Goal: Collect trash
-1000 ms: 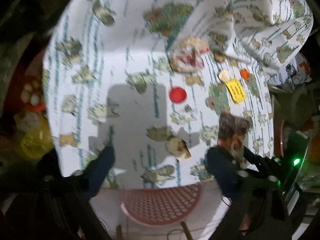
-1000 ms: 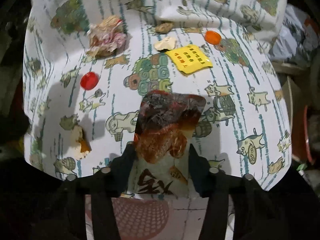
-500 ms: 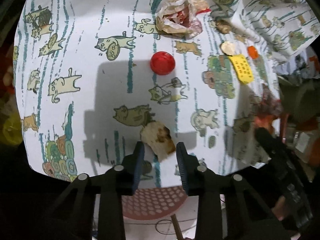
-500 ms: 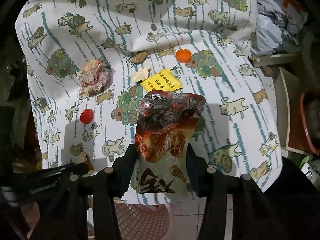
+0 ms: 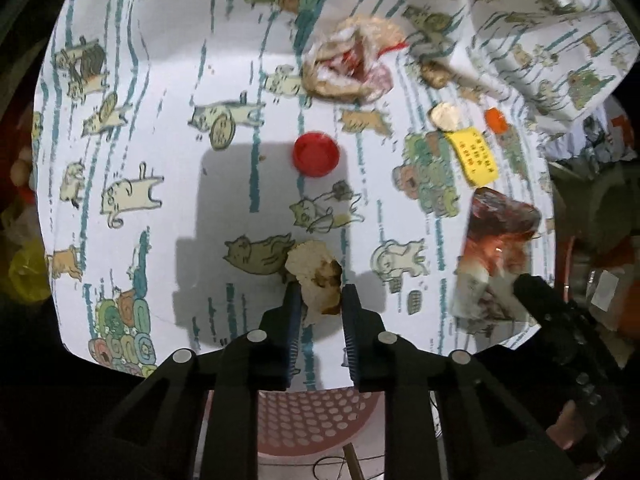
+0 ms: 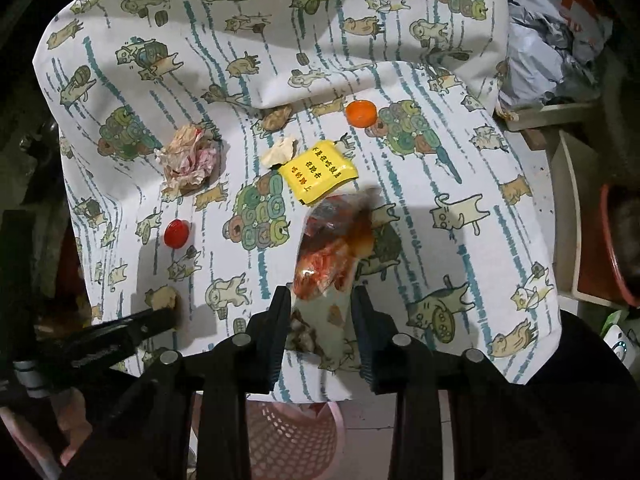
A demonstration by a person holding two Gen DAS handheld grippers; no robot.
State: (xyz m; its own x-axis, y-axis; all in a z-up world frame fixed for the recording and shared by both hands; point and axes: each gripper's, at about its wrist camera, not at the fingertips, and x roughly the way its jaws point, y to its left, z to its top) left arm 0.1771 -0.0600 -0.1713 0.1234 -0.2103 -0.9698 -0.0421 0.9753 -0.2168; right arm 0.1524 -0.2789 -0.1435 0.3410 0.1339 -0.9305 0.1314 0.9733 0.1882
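We record a bottle cap (image 6: 177,233) left of a snack pouch (image 6: 336,248), a sachet (image 6: 318,171) behind the pouch, a crumpled wrapper (image 6: 188,158) further left, all on the tablecloth (image 6: 460,264).

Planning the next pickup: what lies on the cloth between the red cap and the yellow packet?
Only printed cloth lies between the red cap and the yellow packet, no trash. The right wrist view shows it best.

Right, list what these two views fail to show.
- Pink basket: left wrist view, its inside is covered by the gripper body and the cloth edge.
- Red snack pouch: right wrist view, motion-blurred, print unreadable.
- Yellow packet: its print is too small to read.
- Left gripper: right wrist view, seen side-on and dark; whatever it holds is hidden.
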